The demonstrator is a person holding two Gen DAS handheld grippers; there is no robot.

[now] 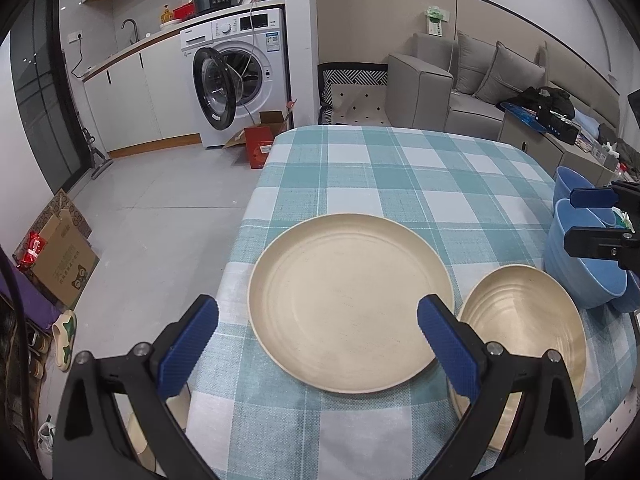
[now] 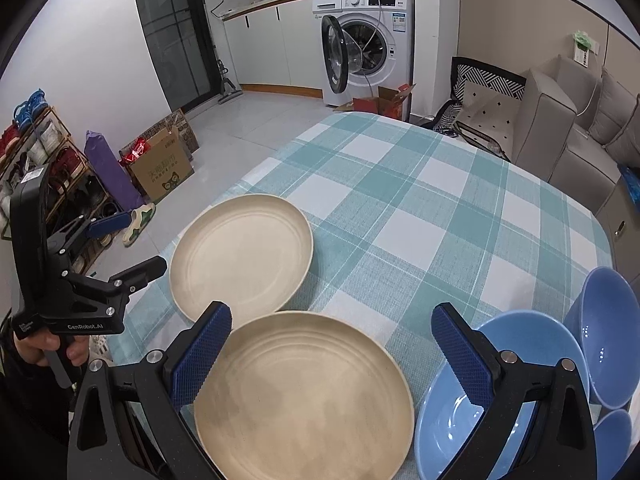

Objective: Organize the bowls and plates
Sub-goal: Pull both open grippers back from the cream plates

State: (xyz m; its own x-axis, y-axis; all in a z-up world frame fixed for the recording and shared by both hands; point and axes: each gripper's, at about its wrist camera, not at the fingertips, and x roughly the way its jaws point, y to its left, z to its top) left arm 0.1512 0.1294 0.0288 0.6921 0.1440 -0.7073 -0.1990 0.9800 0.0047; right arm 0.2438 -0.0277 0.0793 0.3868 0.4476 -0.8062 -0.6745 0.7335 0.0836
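Observation:
Two cream plates lie side by side on the teal checked tablecloth [image 1: 400,184]. In the left wrist view the larger-looking plate [image 1: 348,304] sits straight ahead and the second plate [image 1: 524,332] is to its right. My left gripper [image 1: 319,306] is open and empty, just above the near rim of the first plate. My right gripper [image 2: 332,314] is also open and empty, hovering over the nearer plate [image 2: 304,396], with the other plate [image 2: 240,256] beyond it. Blue bowls [image 2: 472,412] cluster at the right, one leaning [image 2: 608,332]. The left gripper [image 2: 140,242] shows at the left, held by a hand [image 2: 48,344].
The table's left edge [image 1: 240,240] drops to a tiled floor with cardboard boxes [image 1: 64,260] and a shoe rack [image 2: 36,160]. A washing machine [image 1: 240,80] with its door open stands behind, and a grey sofa [image 1: 460,80] lies at the right. The far tablecloth [image 2: 440,200] is bare.

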